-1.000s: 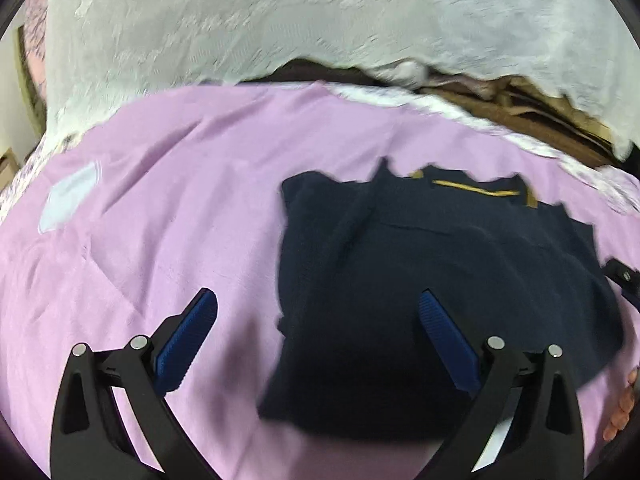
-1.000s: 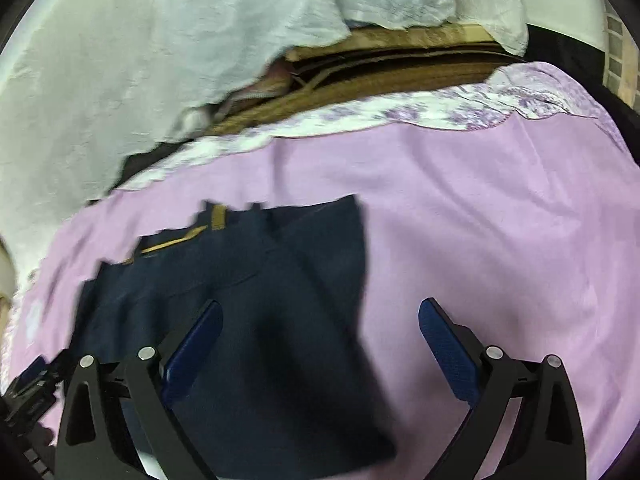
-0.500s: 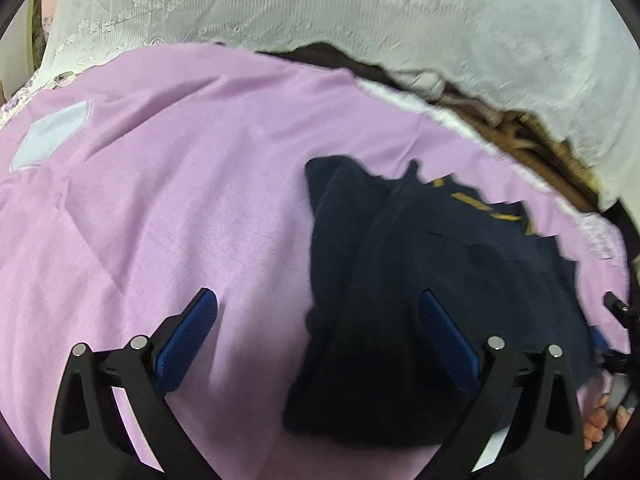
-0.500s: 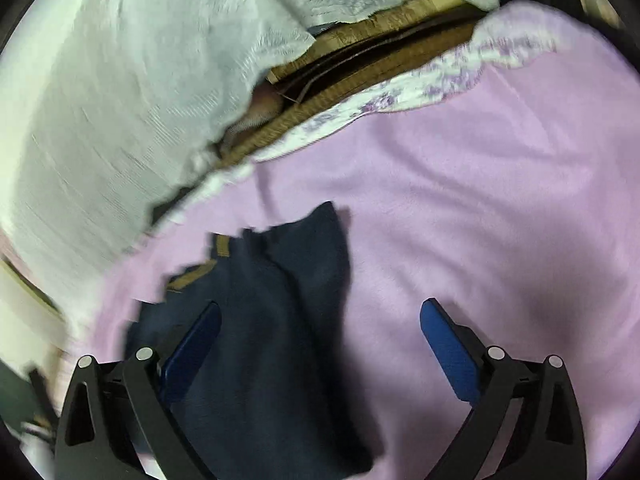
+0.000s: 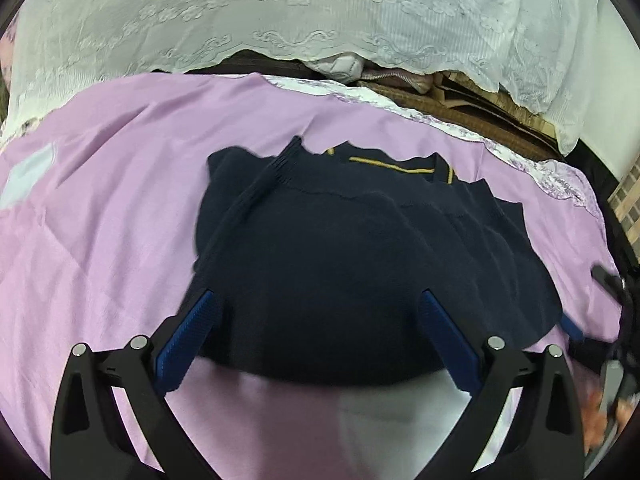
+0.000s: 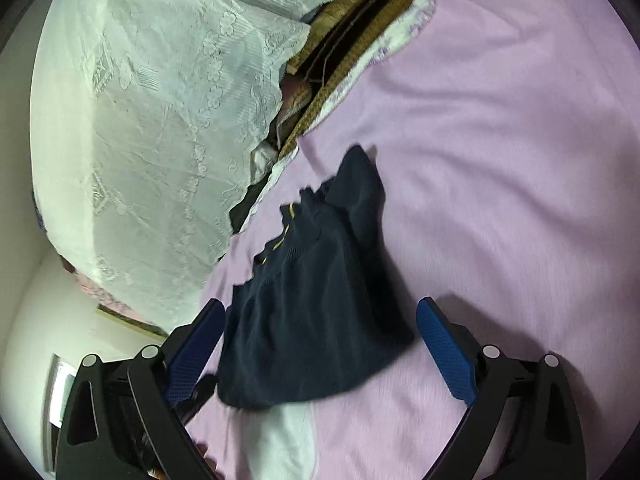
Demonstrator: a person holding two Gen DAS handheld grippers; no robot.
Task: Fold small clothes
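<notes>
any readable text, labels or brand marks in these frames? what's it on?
None readable.
Navy sweater: only a yellow stripe at the collar, no lettering.
White lace cloth: floral embroidery, no words.
Purple sheet: a pale patch, blank.

One navy garment point(image 5: 360, 264) lies on one lilac bedsheet point(image 5: 112, 200), and it carries one yellow stripe point(image 5: 390, 166) at the collar. Two tools show: the left tool point(image 5: 320, 336) and the right tool point(image 6: 322, 344), each with two blue-padded fingers. One white lace cloth point(image 5: 320, 12) hangs behind. One pale patch point(image 5: 30, 172) marks the sheet at the left edge.
</notes>
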